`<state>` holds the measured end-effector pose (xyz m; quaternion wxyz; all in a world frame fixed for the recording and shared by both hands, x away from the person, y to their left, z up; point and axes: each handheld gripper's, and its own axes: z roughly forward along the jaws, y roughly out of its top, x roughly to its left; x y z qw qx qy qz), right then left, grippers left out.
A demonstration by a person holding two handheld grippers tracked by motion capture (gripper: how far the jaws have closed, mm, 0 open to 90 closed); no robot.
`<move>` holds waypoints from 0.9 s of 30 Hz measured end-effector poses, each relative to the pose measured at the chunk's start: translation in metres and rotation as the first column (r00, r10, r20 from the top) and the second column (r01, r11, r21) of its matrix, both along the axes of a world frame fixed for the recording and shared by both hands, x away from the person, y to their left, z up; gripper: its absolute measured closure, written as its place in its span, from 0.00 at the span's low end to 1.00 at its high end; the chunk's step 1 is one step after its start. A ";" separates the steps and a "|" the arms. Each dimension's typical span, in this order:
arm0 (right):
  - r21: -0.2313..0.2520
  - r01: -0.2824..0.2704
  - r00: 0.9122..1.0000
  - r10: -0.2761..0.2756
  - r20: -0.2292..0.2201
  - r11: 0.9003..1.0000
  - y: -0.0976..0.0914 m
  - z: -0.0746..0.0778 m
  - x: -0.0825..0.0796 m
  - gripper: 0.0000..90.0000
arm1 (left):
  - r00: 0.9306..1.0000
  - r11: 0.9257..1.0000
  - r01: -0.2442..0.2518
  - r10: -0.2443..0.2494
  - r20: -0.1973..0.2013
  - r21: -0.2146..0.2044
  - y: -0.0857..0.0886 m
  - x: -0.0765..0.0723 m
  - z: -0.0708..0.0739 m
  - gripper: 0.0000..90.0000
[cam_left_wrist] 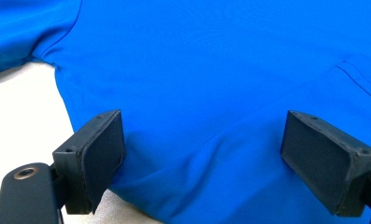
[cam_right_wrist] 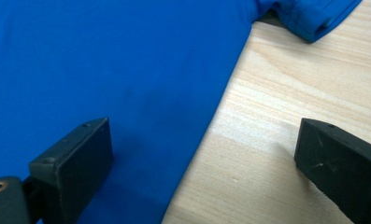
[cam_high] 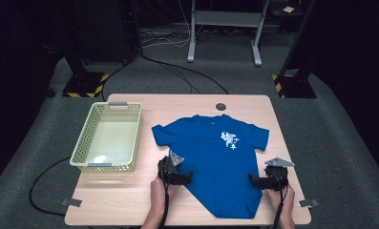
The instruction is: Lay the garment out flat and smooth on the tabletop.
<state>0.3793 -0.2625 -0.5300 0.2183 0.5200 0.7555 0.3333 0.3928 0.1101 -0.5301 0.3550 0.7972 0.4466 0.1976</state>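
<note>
A blue T-shirt with a white print lies flat on the wooden table, collar toward the far side. My left gripper sits at the shirt's left side edge, jaws wide apart. In the left gripper view the blue T-shirt lies between and under the pads, which do not press on it. My right gripper rests at the shirt's right side edge, open. The right gripper view has the blue T-shirt edge running between its jaws, one pad over cloth, the other over bare wood.
A pale yellow plastic basket stands on the table's left part, nothing inside it. A round cable hole sits near the far edge. Beyond the table are grey floor, cables and stand legs.
</note>
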 end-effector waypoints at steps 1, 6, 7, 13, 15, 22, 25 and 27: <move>0.001 0.005 1.000 -0.005 0.000 1.000 0.000 0.000 0.000 0.04 | 1.000 1.000 0.000 0.000 0.000 -0.001 0.000 0.000 0.000 0.15; -0.001 0.005 1.000 -0.005 0.003 1.000 0.000 0.000 -0.001 0.05 | 1.000 1.000 0.010 -0.010 0.000 0.003 0.000 0.000 0.000 0.15; 0.000 0.001 1.000 -0.001 0.003 1.000 0.000 0.000 -0.001 0.05 | 1.000 1.000 0.012 -0.012 -0.003 -0.002 0.000 0.000 0.000 0.14; 0.001 -0.002 1.000 0.002 0.001 1.000 0.000 0.000 -0.001 0.05 | 1.000 1.000 0.018 -0.019 -0.015 -0.017 0.001 0.001 0.000 0.10; 0.004 -0.004 1.000 0.004 0.001 1.000 0.000 0.000 0.000 0.05 | 1.000 1.000 0.017 -0.017 -0.009 -0.022 0.001 0.000 0.001 0.04; 0.005 -0.004 1.000 0.004 0.002 1.000 0.000 0.000 0.000 0.05 | 0.998 0.997 0.061 -0.061 -0.001 -0.055 -0.020 -0.006 0.019 0.05; 0.004 -0.003 1.000 0.003 0.002 1.000 0.000 0.000 0.000 0.05 | 0.997 0.994 0.078 -0.080 -0.020 -0.073 -0.036 -0.004 0.021 0.12; 0.003 -0.003 1.000 0.003 0.001 1.000 0.000 0.000 0.000 0.05 | 0.995 0.993 0.091 -0.093 -0.024 -0.079 -0.045 -0.002 0.021 0.16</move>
